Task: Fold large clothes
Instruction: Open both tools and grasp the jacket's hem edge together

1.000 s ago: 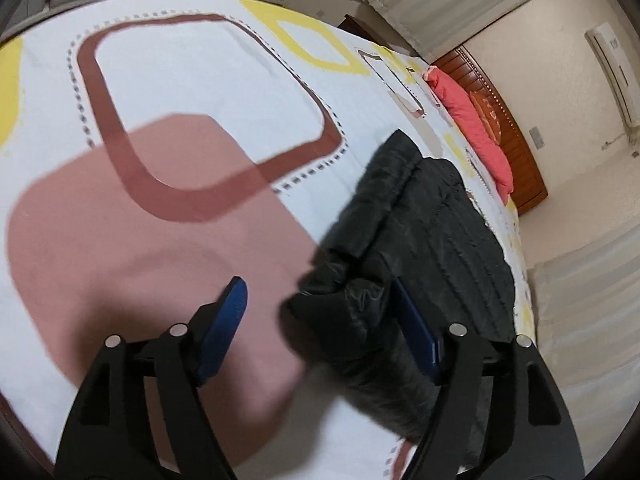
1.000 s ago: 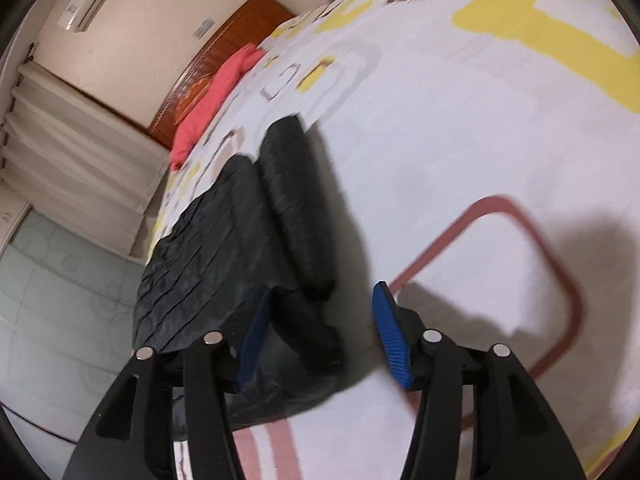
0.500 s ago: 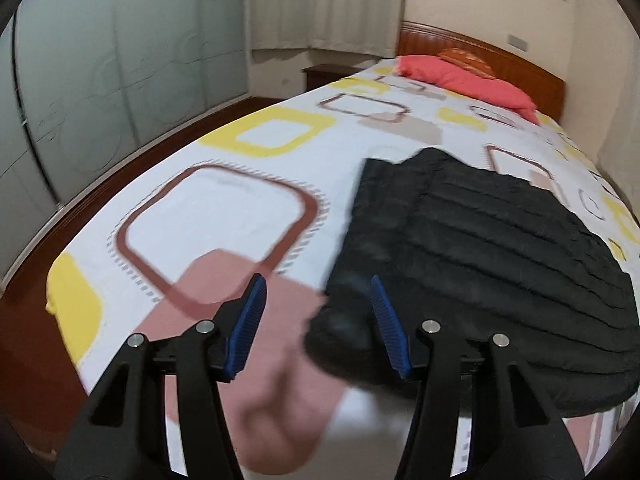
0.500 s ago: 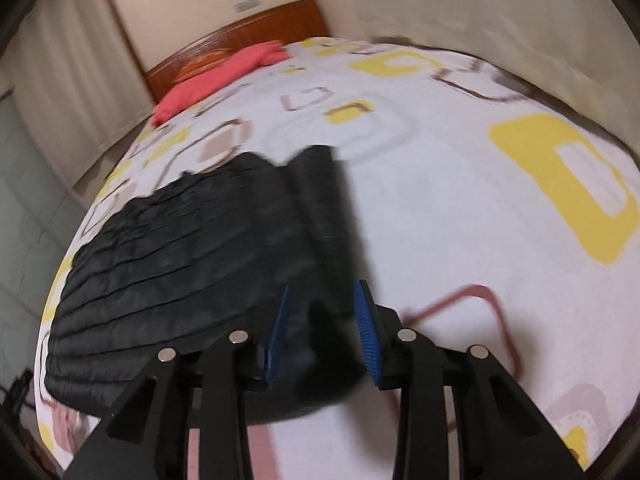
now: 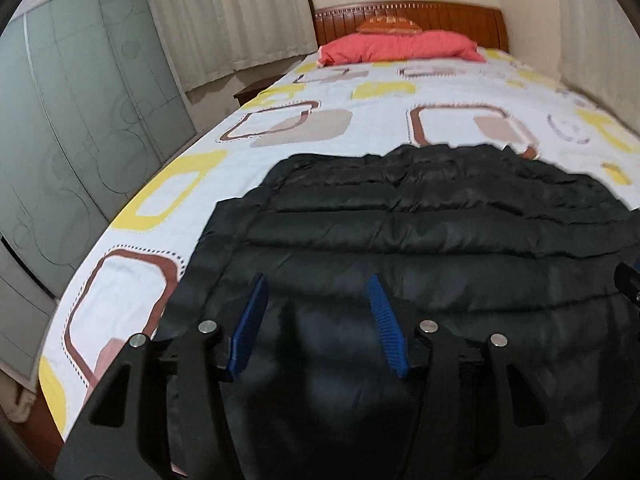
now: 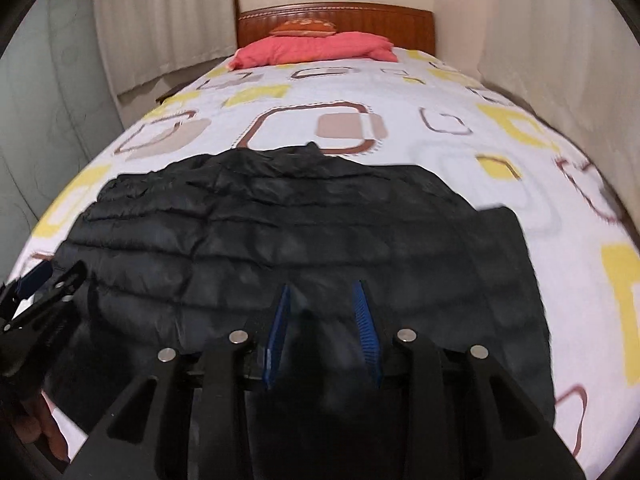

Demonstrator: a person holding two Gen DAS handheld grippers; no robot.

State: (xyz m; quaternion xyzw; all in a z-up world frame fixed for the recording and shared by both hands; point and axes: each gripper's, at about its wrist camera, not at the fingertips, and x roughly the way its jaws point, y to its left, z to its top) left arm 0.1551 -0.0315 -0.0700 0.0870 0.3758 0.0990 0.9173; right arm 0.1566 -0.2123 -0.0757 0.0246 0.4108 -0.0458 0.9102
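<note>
A black quilted puffer jacket [image 5: 420, 220] lies spread across the near end of the bed, collar end toward the headboard. My left gripper [image 5: 316, 320] is at its near left part. The jaws are closing, with bulky black fabric filling the gap between the blue pads [image 5: 252, 320]. In the right wrist view the jacket [image 6: 280, 232] fills the foreground, and my right gripper [image 6: 322, 328] is narrowly shut on its near right part. The left gripper [image 6: 36, 284] shows at that view's left edge, with a hand [image 6: 32, 432] below it.
The bedsheet [image 5: 280, 128] is white with yellow and brown squares. A red pillow [image 5: 400, 46] lies against the wooden headboard [image 5: 408, 16]. Frosted wardrobe doors [image 5: 80, 120] and curtains [image 5: 224, 12] stand left of the bed, whose left edge drops to the floor. A pale wall [image 6: 560, 40] runs along the right.
Both grippers closed on the jacket's near corners, rolled upright and swung in from the sides. Both now face the headboard, with black fabric bunched between their pads.
</note>
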